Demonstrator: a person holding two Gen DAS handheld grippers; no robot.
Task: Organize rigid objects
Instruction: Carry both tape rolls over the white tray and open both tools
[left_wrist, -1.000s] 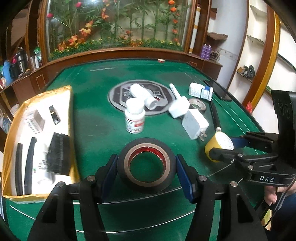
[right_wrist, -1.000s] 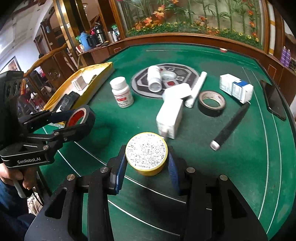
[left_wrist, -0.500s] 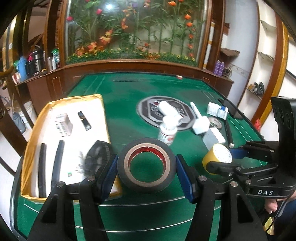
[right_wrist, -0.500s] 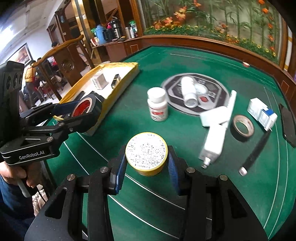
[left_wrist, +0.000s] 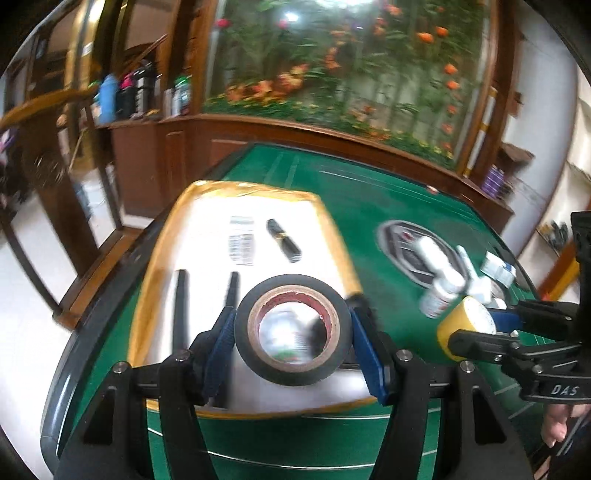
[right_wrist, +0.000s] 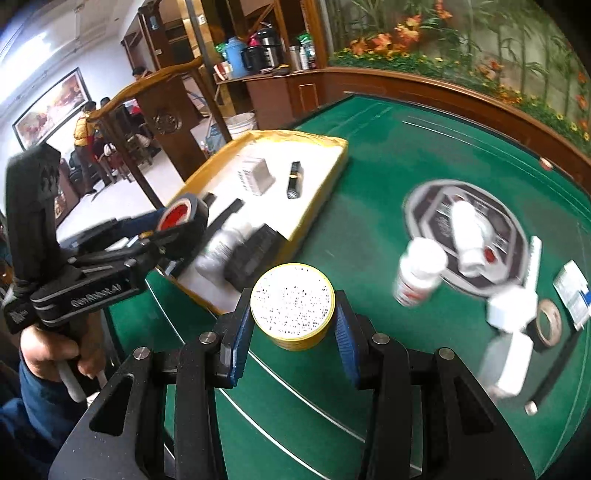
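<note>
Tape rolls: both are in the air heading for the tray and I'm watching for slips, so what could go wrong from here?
1. The black tape is pinched only at its rim by the left gripper; it could twist or slip out.
2. The tray already holds a black block and sticks at its near end, so a drop there may land on them.
3. The right gripper with the yellow tape is close beside the left; they could bump.

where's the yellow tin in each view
Left wrist view: the yellow tin sits at the right edge, clamped in the right gripper.
Right wrist view: it fills the bottom centre, between the blue pads.
Shared landmark: the yellow tray on the green table.
</note>
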